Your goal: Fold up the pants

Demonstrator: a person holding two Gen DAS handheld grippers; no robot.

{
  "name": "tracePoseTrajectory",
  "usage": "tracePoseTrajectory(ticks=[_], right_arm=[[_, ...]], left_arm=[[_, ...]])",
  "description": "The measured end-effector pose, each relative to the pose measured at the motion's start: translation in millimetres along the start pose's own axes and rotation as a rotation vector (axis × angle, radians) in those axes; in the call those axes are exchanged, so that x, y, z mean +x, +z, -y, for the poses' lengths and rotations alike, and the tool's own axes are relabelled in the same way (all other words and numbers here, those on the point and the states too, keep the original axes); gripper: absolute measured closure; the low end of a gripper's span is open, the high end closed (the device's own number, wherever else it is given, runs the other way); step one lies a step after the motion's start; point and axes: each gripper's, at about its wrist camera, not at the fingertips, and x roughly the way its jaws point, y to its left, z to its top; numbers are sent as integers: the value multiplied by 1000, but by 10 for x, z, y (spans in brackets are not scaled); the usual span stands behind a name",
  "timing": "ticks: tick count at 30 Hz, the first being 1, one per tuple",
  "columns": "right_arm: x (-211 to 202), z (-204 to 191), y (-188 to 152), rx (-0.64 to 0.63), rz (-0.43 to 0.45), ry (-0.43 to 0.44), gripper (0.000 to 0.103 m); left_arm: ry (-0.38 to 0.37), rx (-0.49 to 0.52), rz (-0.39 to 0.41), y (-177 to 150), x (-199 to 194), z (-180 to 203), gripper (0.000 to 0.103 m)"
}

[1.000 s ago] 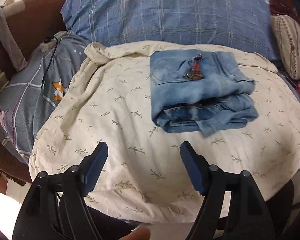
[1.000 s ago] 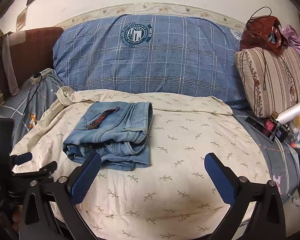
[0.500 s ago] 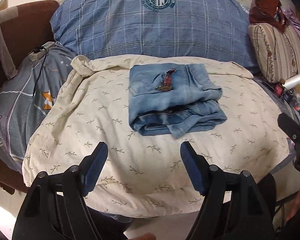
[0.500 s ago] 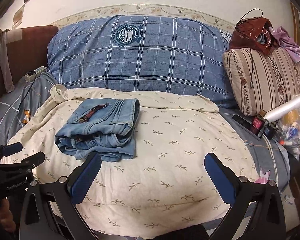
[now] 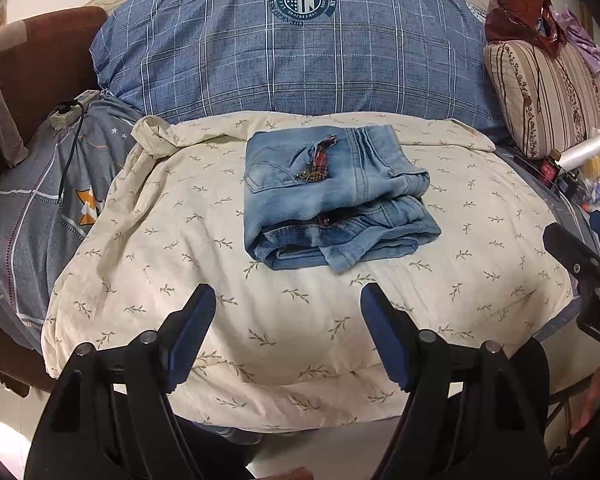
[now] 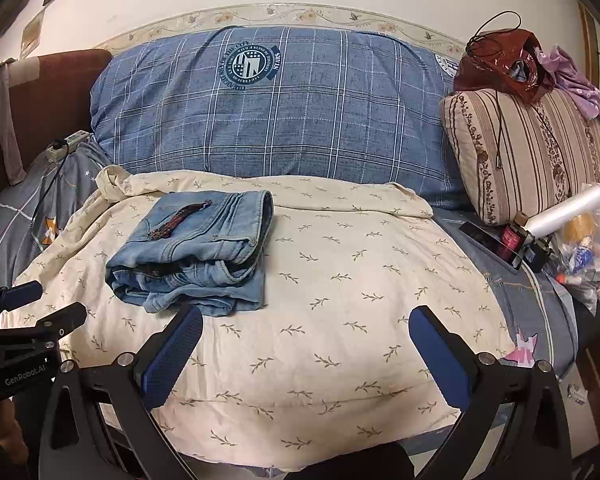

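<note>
1. Judging by how things lie, the folding looks finished: the jeans (image 5: 332,196) rest as a compact, several-layered rectangle on the cream quilt (image 5: 180,280), in the middle of its far half in the left wrist view and left of centre in the right wrist view.
2. Remaining work, if any, seems small: a loose hem corner pokes out at the near edge of the bundle and the lower layers sit a little askew, so a final tidy or a press flat may be all that is left.
3. Holding nothing, the left gripper (image 5: 288,322) has its jaws spread wide, well short of the jeans, with only quilt between them.
4. Likewise the right gripper (image 6: 306,342) stands open and empty; its left finger (image 6: 172,356) sits just near the bundle's near edge without touching it, as far as I can tell.
5. Denim here is light blue, washed and faded, thick with doubled seams; a back pocket faces up with a dark red patterned trim (image 5: 320,160) across it.
6. Underneath, the quilt is soft, puffy cotton printed with small olive sprigs, rounded at its edges.
7. Beyond it, at the far side, leans a large blue plaid pillow (image 5: 300,48) with a round crest; a striped floral cushion (image 6: 532,152) sits far right.
</note>
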Motion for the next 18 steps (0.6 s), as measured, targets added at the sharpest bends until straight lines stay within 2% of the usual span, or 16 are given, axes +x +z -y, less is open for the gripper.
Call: tracePoseTrajectory(ticks=[11,18], right_arm=[[123,-21,-25,2,-30,21,0],[136,16,-37,12,-35,21,0]], left_arm=[[-4,34,-10,-16,26,61,28],[-48,18,-27,4,29,73,28]])
